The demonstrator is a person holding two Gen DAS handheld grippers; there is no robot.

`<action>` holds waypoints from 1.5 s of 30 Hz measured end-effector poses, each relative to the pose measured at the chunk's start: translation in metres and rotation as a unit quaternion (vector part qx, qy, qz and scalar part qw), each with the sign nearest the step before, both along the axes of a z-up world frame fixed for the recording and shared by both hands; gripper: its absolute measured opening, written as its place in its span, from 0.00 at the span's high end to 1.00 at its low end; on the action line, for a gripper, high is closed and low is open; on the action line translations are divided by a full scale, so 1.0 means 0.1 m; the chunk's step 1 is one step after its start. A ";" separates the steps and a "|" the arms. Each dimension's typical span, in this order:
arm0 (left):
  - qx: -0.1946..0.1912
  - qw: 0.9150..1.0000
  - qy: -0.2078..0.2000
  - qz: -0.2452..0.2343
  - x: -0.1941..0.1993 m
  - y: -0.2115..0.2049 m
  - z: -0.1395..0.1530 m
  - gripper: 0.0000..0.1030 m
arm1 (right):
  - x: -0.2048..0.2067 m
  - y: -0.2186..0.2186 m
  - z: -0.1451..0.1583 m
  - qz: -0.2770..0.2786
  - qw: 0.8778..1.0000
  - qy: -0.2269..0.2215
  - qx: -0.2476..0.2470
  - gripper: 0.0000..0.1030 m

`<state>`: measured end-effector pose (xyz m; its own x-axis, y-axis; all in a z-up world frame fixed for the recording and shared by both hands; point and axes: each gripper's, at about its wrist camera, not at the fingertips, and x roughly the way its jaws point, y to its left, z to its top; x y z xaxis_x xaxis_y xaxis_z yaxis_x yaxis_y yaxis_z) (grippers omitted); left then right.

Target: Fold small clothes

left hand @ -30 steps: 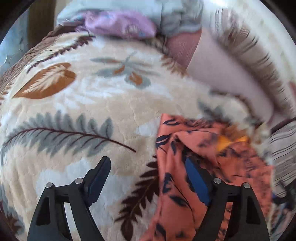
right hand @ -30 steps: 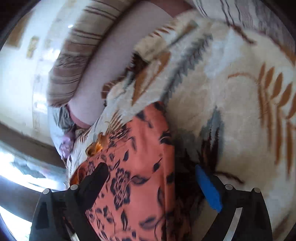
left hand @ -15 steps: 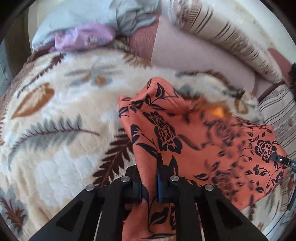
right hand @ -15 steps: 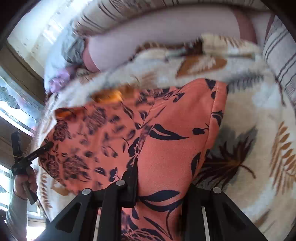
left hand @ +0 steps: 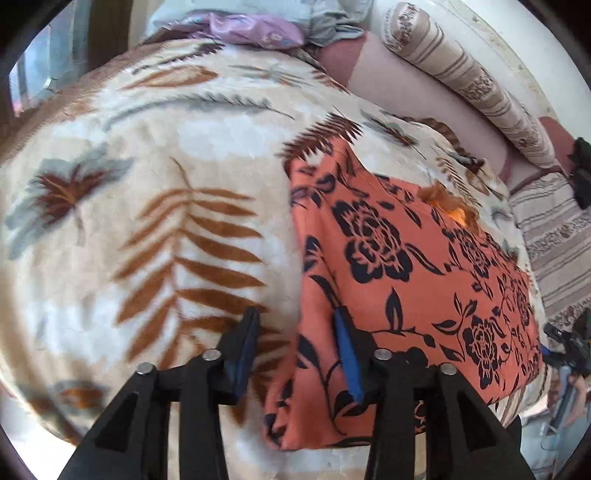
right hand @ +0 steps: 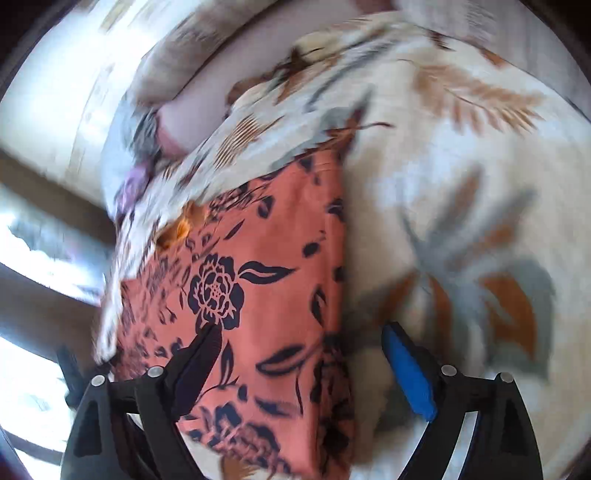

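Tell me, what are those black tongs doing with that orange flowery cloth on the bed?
A person is folding the orange flowered cloth on a leaf-patterned blanket. It lies flat there now, already folded. The left tongs and the right tongs are both opening, each straddling one edge of the cloth without pinching it.

Looking down over leaf-print blanket (left hand: 155, 206) w/ orange floral garment (left hand: 399, 266) lying flat on it, right of centre. Left gripper (left hand: 297, 328) opening, jaws straddling garment's left edge: right blue pad (left hand: 347, 354) sitting over the cloth, left pad (left hand: 243, 350) over bare blanket, neither pressing. Small orange tuft (left hand: 452, 205) showing at garment's far edge. Striped pillow (left hand: 465, 77) lying along top right, purple cloth (left hand: 255, 31) bunching at top beyond blanket. Other gripper (left hand: 561, 339) peeking in at garment's right edge.
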<state>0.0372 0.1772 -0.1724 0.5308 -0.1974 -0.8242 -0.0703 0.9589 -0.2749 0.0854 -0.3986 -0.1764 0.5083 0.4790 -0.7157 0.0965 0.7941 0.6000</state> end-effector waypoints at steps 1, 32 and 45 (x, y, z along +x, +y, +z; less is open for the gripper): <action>0.017 1.000 -0.012 0.001 0.01 0.02 0.08 0.54 | -0.04 -0.09 0.00 -0.015 1.000 0.004 0.022 0.12; 0.112 0.979 -0.164 -0.048 0.60 -0.49 1.03 0.96 | 0.60 0.38 1.16 -0.014 0.974 -0.131 -0.184 0.93; 0.123 0.991 -0.048 0.007 1.30 -0.28 0.17 0.44 | 1.20 0.18 0.20 -0.022 0.990 -0.015 -0.141 0.60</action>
<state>0.1672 0.1495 -0.1559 0.6104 0.0124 -0.7920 -0.0697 0.9968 -0.0381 0.2058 -0.3804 -0.1561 0.5469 0.2387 -0.8024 0.1208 0.9259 0.3578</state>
